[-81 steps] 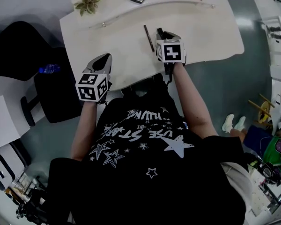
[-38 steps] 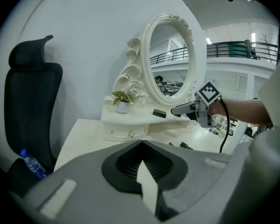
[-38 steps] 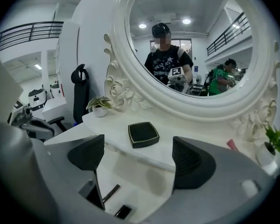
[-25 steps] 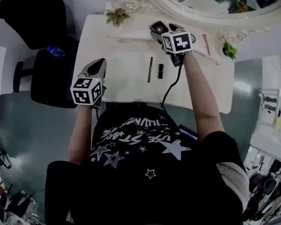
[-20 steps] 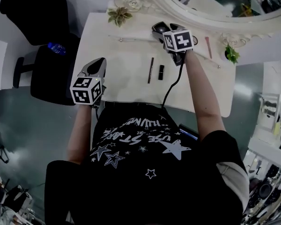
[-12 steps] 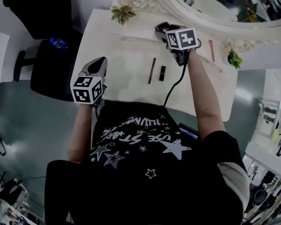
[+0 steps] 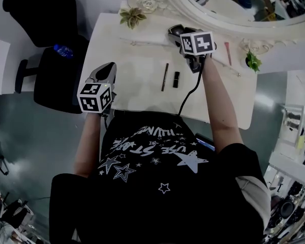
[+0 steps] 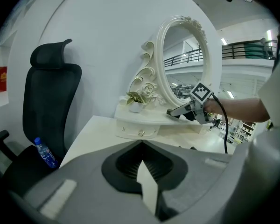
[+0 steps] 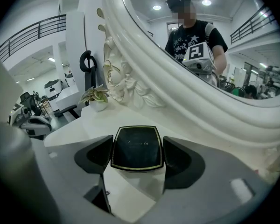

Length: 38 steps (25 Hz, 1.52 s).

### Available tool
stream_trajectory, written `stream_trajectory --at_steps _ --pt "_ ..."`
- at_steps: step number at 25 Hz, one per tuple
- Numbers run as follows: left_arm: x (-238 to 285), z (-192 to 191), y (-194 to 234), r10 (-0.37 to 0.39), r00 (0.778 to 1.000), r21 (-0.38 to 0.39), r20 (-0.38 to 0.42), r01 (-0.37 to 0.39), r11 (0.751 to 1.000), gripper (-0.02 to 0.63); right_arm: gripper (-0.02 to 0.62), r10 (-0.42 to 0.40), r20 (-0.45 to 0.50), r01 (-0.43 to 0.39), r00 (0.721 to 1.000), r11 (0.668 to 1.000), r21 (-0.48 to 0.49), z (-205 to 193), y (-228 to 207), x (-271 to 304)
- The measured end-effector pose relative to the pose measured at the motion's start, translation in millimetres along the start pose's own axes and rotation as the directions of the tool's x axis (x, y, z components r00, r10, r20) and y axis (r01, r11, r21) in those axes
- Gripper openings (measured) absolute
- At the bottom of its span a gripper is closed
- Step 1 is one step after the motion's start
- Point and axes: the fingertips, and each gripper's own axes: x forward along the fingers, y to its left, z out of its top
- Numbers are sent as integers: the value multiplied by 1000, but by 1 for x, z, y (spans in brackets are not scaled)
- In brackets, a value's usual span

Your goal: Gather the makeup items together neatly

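A black square compact (image 9: pixel 136 147) with a gold rim lies on the raised shelf under the mirror. My right gripper (image 9: pixel 136 154) has just been closing and its pads now press on the compact's two sides; in the head view that gripper (image 7: pixel 177 32) is at the back of the white dressing table (image 7: pixel 127 85). A thin brown pencil (image 7: pixel 164 76) and a short black lipstick (image 7: pixel 176 79) lie side by side mid-table. A pink stick (image 7: pixel 227 46) lies on the shelf to the right. My left gripper (image 7: pixel 108 67) hovers at the table's front left edge, shut and empty (image 8: pixel 141 143).
An ornate oval mirror (image 7: pixel 213 14) stands behind the shelf. Small potted plants sit at the shelf's left end (image 7: pixel 131 17) and right end (image 7: pixel 252 61). A black office chair (image 7: pixel 46 39) with a blue bottle (image 7: pixel 63 50) on its seat stands left of the table.
About three seconds ago my right gripper was near the table's front by the pencil; it is now at the back shelf around the compact. The lipstick now lies beside the pencil. Left gripper unchanged.
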Motion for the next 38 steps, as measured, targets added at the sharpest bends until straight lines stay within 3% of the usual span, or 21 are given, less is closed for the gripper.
stream_trajectory --at_steps 7,15,21,29,38 --pt "8 4 -11 -76 997 33 -17 77 997 2 360 -63 69 60 996 997 41 -7 7 -33" --pt "20 -1 -36 -203 977 98 -71 209 973 2 360 -237 99 221 966 963 154 -55 -2 -75" --pt "29 -6 -58 -273 955 131 -114 286 949 2 360 -363 83 331 928 907 261 -96 -16 -103" --pt "32 -13 -81 -335 926 165 -173 362 917 2 360 -471 1 433 882 810 395 -154 -25 -120" --pt "32 -29 -87 -364 899 186 -244 412 892 2 360 -473 -87 454 877 754 474 -203 -11 -106"
